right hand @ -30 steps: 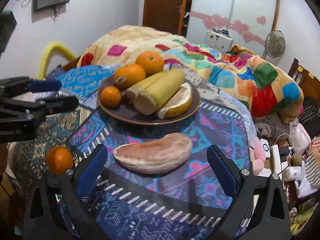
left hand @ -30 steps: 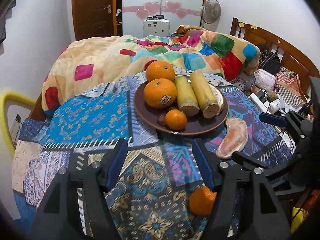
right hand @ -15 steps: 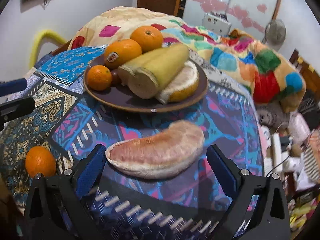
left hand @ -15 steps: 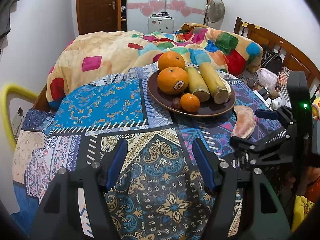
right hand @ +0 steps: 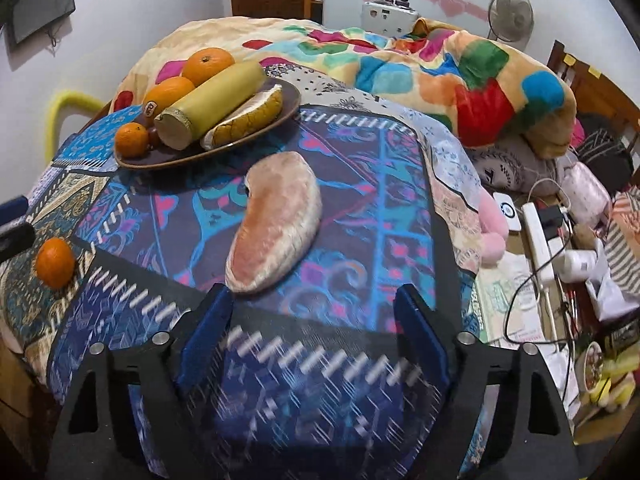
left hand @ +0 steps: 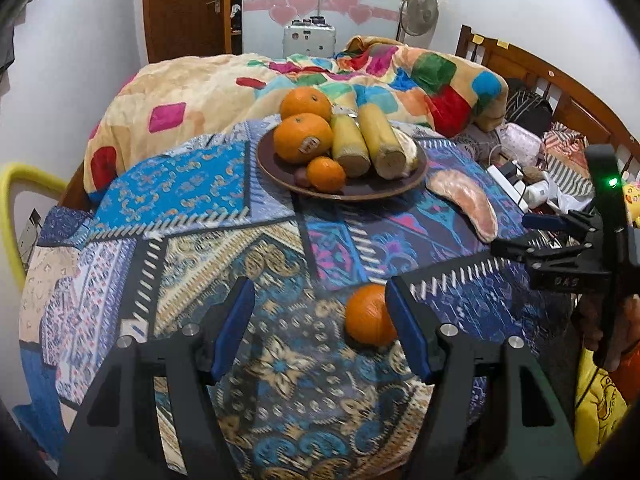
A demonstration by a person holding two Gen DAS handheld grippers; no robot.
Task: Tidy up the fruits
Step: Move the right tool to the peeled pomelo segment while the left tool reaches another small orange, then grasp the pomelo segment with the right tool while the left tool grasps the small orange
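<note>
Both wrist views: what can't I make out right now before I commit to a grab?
- Left wrist view: the loose orange is partly hidden behind a finger of the left tongs; contact unclear.
- Right wrist view: the pomelo segment, its near tip meets a finger of the right tongs, which are closing; touching or not, unclear.
- Both views: a small dark fruit on the plate is hidden behind the small orange.
</note>
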